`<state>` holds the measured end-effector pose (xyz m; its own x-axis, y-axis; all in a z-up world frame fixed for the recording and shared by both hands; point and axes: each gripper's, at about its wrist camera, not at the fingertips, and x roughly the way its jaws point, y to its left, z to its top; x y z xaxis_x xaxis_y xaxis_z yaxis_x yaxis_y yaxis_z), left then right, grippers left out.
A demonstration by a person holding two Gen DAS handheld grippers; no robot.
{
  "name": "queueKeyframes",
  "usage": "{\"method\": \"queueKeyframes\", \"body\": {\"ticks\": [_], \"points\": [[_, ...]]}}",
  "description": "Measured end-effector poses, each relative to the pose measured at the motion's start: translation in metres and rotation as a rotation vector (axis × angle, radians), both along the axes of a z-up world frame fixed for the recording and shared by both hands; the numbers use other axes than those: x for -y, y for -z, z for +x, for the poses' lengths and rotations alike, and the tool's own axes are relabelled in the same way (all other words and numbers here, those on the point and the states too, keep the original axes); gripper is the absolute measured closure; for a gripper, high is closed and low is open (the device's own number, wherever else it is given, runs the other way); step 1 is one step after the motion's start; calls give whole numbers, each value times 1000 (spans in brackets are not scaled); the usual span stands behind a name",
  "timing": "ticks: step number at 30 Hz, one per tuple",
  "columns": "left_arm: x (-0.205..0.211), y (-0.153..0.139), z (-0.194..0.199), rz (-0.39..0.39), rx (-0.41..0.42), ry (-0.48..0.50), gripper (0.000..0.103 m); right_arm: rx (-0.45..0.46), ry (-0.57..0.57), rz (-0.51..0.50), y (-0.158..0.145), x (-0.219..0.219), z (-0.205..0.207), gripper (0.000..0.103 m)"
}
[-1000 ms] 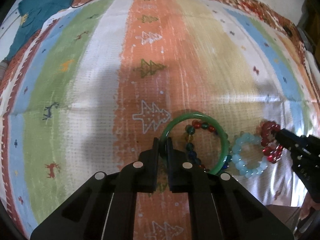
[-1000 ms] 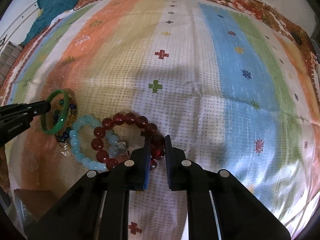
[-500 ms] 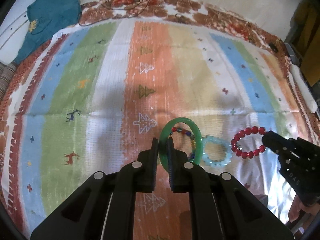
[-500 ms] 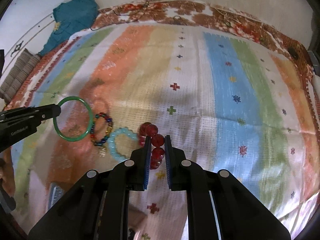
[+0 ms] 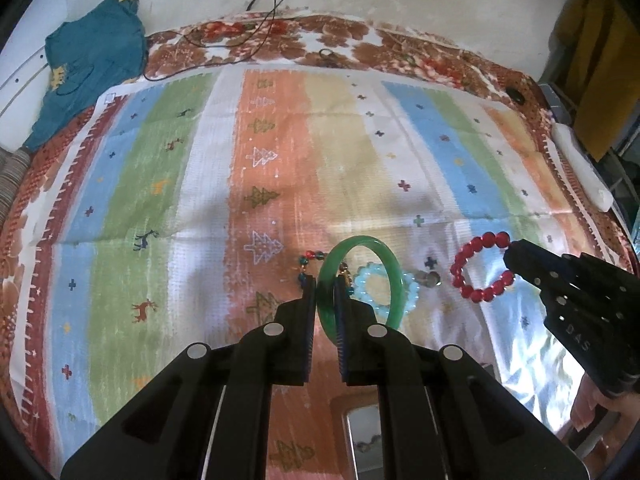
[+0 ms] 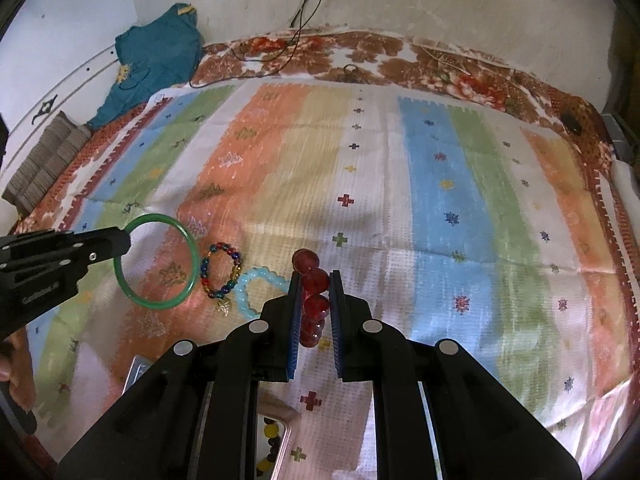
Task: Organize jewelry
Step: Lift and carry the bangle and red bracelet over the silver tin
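Observation:
My left gripper (image 5: 325,286) is shut on a green bangle (image 5: 394,276) and holds it up above the striped bedspread (image 5: 260,160). It also shows in the right wrist view (image 6: 124,240) with the bangle (image 6: 192,256). My right gripper (image 6: 314,280) is shut on a red bead bracelet (image 6: 314,306), lifted off the cloth; in the left wrist view it (image 5: 508,256) holds the red bracelet (image 5: 480,268) hanging. A multicoloured bead bracelet (image 6: 220,272) and a pale blue bead bracelet (image 6: 256,288) lie on the cloth between the grippers.
A teal garment (image 6: 156,60) lies at the far left corner by the wall. A cable (image 6: 280,52) runs over the flowered bed edge. A small box with dark beads (image 6: 272,436) sits near the front edge under my right gripper.
Both grippers have risen and pulled back, lifting the green bangle and the red bracelet off the cloth. The other two bracelets stayed on the cloth.

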<state>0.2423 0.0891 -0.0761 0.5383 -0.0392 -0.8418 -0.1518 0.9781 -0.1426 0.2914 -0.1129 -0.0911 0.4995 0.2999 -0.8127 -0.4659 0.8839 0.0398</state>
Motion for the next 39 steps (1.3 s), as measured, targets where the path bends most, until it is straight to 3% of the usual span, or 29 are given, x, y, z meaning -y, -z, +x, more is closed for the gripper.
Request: {"method": "queueKeyframes", "body": {"ticks": [12,39], "points": [[18,-28,-23,4,67,37,94,44,19,47,-24,15,-9,89],[47,-54,-74,18,126,112,94,105,-52,115,-63,19,-69,89]]}}
